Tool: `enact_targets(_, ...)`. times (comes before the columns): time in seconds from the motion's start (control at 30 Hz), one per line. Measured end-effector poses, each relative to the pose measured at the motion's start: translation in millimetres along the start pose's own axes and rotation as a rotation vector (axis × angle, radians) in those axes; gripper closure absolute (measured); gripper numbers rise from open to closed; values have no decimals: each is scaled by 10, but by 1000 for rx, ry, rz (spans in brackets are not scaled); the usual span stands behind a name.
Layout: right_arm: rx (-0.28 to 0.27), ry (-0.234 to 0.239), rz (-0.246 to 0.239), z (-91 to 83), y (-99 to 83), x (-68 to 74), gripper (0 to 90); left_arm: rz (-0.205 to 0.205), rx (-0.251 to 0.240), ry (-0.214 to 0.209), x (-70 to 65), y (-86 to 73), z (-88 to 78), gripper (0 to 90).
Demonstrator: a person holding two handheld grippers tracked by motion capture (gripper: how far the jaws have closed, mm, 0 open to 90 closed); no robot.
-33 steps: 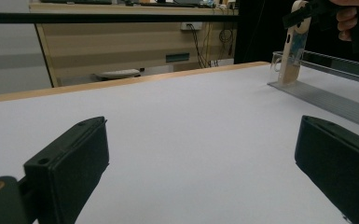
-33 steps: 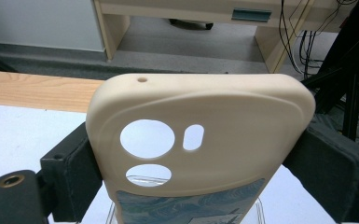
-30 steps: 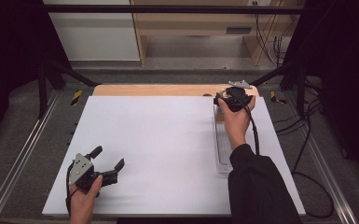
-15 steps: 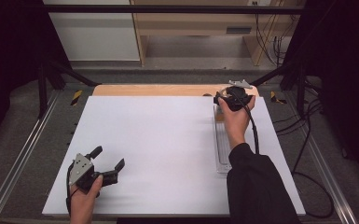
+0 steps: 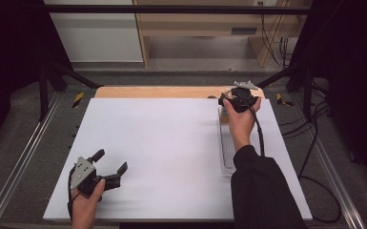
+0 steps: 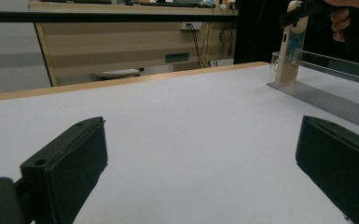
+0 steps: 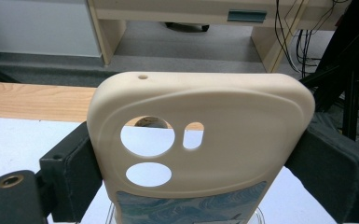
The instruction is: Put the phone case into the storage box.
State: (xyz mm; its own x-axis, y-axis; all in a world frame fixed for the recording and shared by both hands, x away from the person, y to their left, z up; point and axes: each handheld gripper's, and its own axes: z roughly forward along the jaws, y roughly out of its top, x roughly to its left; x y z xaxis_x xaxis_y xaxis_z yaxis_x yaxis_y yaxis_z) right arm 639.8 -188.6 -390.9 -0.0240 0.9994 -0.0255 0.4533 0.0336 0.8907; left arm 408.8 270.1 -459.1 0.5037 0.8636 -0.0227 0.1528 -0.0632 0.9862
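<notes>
Right gripper [image 5: 225, 101] at the far right part of the white counter [image 5: 171, 143], held from above by the person's right hand [image 5: 242, 121]. Its fingers [image 7: 328, 163] are closed onto the two long edges of a cream phone case [image 7: 200, 140], one pad on each side, case upright between them. Case back faces the gripper camera: two round cut-outs and a small slot sit between the fingers, a blue patterned band just below them, a tiny hole near the top edge above the fingers.

In the left gripper view the same case [image 6: 293, 46] stands on end at the far tip of a clear rack [image 6: 326, 100], with the right gripper clamped on its upper part. Whether the case's lower end sits in the rack or just touches it is hard to say from here; probably in it.

The rack [image 5: 226, 152] is a long clear strip running from below the right fingers back along the person's dark sleeve [image 5: 262, 191].

Left gripper [image 5: 109, 164] at the near left of the counter, well apart from the case. Its fingers [image 6: 70, 163] are spread wide with nothing between them but bare counter.
</notes>
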Motion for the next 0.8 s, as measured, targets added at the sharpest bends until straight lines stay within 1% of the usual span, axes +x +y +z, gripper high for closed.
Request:
enact_targets(0.07,-1,4,-2,20,1,-3,102,4,0,-3,1,1,-1,21)
enact_targets(0.2,-7,0,-7,22,-6,9,101,-3,1,0,8,-4,5,20)
enact_targets(0.27,-9,-1,-20,19,-11,26,100,-1,0,-2,-1,-2,0,21)
enact_targets(0.37,-11,-3,-26,18,-19,37,99,3,-1,-2,-6,1,-3,21)
enact_targets(0.8,-17,-5,-11,37,-18,24,96,3,4,-2,-3,-3,4,20)
